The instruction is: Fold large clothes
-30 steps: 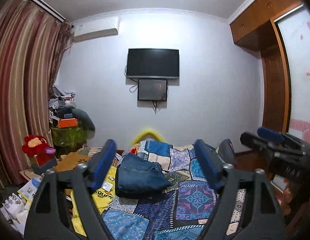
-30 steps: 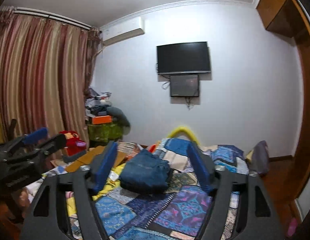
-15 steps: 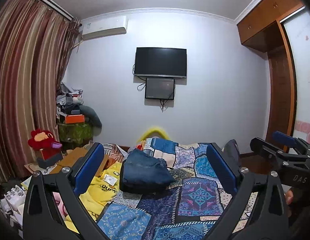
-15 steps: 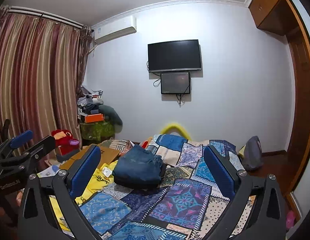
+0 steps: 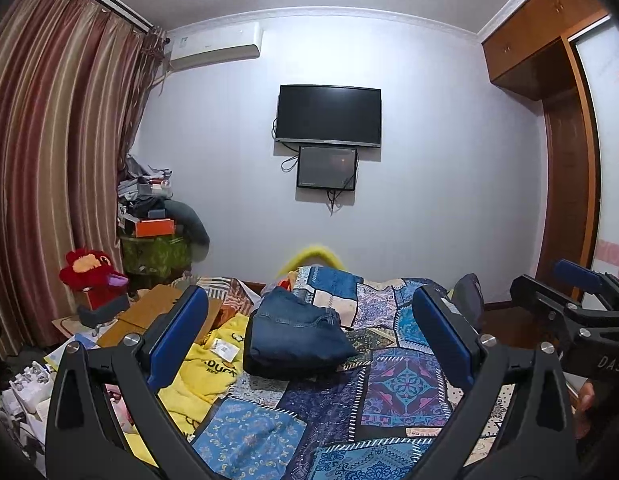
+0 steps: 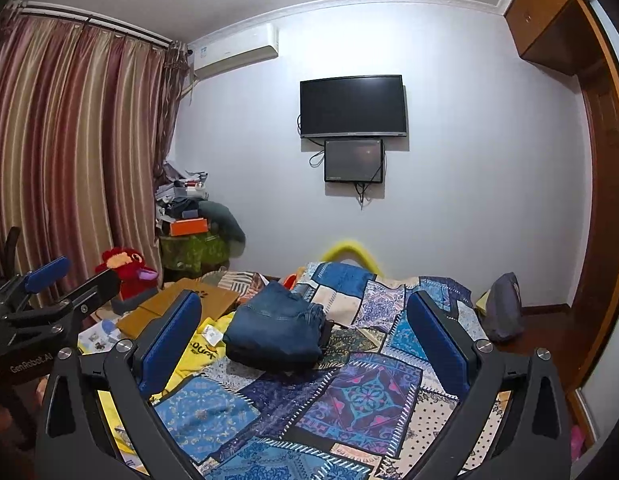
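Both tongs stood wide apart with nothing between their blue pads, held above the near end of the bed [image 5: 405,384] and pointing along it toward the far wall. The left tongs [image 5: 309,340] framed the folded blue jeans [image 5: 293,336], which lay ahead of them on the patchwork bedspread [image 6: 361,396], nearer their left finger than their right. The right tongs [image 6: 305,340] saw the same jeans ahead and a little to the left of their centre line, well clear of both pads. A yellow garment [image 5: 207,364] with a white tag lay crumpled just left of the jeans, behind the left finger of each pair of tongs. The right tongs showed at the right edge of the left wrist view, and the left tongs at the left edge of the right wrist view.
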Demonstrator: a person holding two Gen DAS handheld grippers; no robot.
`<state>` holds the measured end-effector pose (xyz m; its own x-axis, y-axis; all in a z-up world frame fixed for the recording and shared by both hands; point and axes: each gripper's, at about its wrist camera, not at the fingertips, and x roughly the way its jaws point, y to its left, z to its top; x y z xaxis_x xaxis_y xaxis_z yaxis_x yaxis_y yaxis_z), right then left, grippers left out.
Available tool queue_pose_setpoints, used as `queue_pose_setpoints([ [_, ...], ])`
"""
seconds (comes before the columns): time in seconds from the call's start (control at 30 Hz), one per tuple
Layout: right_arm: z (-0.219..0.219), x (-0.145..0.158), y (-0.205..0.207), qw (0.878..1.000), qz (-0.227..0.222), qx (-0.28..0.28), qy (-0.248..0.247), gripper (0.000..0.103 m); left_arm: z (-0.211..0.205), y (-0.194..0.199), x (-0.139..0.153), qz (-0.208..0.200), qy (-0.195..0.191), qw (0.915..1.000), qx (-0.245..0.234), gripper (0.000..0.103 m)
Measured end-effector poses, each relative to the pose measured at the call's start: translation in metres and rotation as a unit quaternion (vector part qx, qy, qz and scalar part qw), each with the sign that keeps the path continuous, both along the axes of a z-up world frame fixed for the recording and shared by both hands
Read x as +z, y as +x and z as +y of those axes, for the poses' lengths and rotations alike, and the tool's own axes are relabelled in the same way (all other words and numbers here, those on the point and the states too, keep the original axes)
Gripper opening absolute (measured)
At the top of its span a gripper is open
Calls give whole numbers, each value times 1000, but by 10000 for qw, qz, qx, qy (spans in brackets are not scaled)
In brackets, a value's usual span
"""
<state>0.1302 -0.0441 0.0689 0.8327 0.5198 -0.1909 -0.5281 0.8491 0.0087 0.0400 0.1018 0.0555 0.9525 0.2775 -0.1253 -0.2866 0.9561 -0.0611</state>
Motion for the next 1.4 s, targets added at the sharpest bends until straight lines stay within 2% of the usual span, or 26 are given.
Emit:
queue_pose_setpoints([
  [0.9,-1,5,-4,10000,94,-7,-8,102,-3,8,-4,176,-19,9998,-19,102],
  [1.4,-2,4,-2,9998,149,-89,5,102,-11,12,-9,277,-22,9992,-274,102],
])
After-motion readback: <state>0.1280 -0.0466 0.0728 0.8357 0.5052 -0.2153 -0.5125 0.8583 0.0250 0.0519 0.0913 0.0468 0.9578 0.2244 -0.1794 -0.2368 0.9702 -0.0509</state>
